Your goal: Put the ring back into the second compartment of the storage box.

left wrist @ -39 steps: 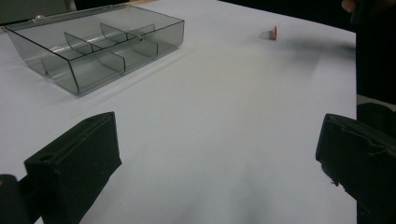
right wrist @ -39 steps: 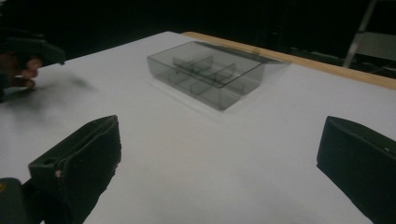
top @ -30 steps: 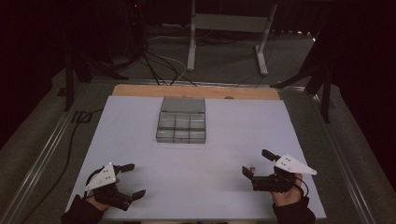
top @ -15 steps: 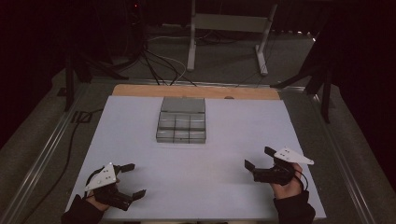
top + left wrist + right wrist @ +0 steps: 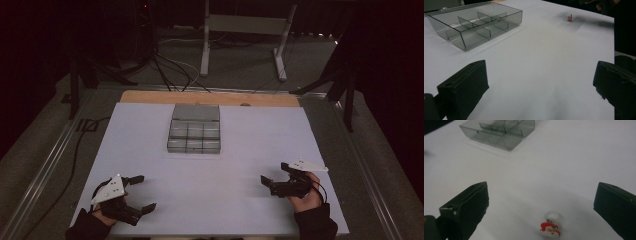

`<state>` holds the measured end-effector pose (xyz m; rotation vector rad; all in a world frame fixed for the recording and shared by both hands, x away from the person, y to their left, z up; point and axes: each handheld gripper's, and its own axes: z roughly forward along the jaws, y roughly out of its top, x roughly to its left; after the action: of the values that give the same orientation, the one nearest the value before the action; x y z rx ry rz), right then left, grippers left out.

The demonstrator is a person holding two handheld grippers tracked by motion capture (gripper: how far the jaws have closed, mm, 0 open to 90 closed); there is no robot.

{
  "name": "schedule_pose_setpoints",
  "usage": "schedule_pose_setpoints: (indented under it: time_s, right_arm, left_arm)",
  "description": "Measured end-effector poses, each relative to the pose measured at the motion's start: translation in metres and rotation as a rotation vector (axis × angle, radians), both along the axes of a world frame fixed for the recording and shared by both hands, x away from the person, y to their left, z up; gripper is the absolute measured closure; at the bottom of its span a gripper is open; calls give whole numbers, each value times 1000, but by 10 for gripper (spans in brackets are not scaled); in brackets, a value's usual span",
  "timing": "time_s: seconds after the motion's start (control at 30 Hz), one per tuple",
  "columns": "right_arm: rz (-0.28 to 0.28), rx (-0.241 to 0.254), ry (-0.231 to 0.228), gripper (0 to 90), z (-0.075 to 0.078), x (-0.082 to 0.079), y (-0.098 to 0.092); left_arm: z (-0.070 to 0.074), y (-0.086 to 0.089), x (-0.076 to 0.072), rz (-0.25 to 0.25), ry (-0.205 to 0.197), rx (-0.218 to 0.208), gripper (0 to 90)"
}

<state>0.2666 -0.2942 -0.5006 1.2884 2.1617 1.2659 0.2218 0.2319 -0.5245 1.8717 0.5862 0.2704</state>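
Observation:
A small ring with a red and white Santa face [image 5: 550, 227] lies on the white table, low between the wide-apart jaws of my right gripper [image 5: 541, 205]. That gripper [image 5: 274, 173] is open at the front right of the table, held by a hand. From the left gripper view the ring is a tiny red thing [image 5: 570, 17] far across the sheet. My left gripper [image 5: 145, 192] is open at the front left with nothing between its jaws [image 5: 541, 85]. A clear grey compartment box [image 5: 194, 136] stands at mid table, empty as far as I can see.
The white sheet [image 5: 240, 150] covers the table, with a wooden strip [image 5: 150, 97] along its far edge. Metal rails run down both sides. Behind the table are cables and a stand's legs [image 5: 242, 45] on the dark floor.
My right gripper has shifted a little forward and left over the ring, its top plate tilting. The left gripper has stayed still.

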Motion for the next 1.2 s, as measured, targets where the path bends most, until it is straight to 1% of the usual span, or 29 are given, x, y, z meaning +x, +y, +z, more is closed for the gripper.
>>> schedule_pose_setpoints:
  time_s: [0.03,0.13,0.2,0.23,0.3,0.47,0.53,0.6,0.67,0.73,0.8,0.87,0.9,1.03,1.07,1.2]
  right_arm:
    - [1,-5,13,0,-1,1,0]
    - [8,-26,30,0,-4,2,1]
    - [8,-40,30,0,-6,2,1]
    - [10,-39,39,0,-7,2,1]
    - [10,-41,40,0,-8,2,1]
    - [-19,-78,64,0,-14,4,3]
    - [-18,-92,81,0,-15,5,3]
    - [-17,-112,88,1,-17,5,3]
    - [-15,-130,93,32,-18,4,4]
    - [-4,-147,94,71,-19,3,4]
    - [-2,-152,106,114,-19,3,4]
    - [-1,-167,111,156,-20,3,4]
    - [2,-169,120,158,-20,4,4]
    - [-6,-192,132,232,-20,3,5]
    - [-8,-198,135,250,-21,3,5]
    - [-25,-203,148,361,-20,3,4]
  left_arm:
    - [0,0,0,1,1,0,3]
    - [0,0,0,0,-1,2,3]
    - [0,0,0,0,1,-2,3]
    - [0,0,0,0,1,1,3]
    - [0,0,0,-2,2,2,3]
    - [0,0,0,-2,2,3,3]
    - [0,0,0,-2,1,-2,3]
    - [0,0,0,-1,2,0,3]
    - [0,0,0,-3,2,4,3]
    - [0,0,0,-3,2,-2,3]
    - [0,1,0,-2,3,1,3]
    - [0,1,0,-3,3,1,3]
    - [0,1,0,-2,3,-1,3]
    - [0,0,0,-4,4,4,3]
    - [0,0,0,-4,3,0,3]
    - [0,1,0,-4,3,3,3]
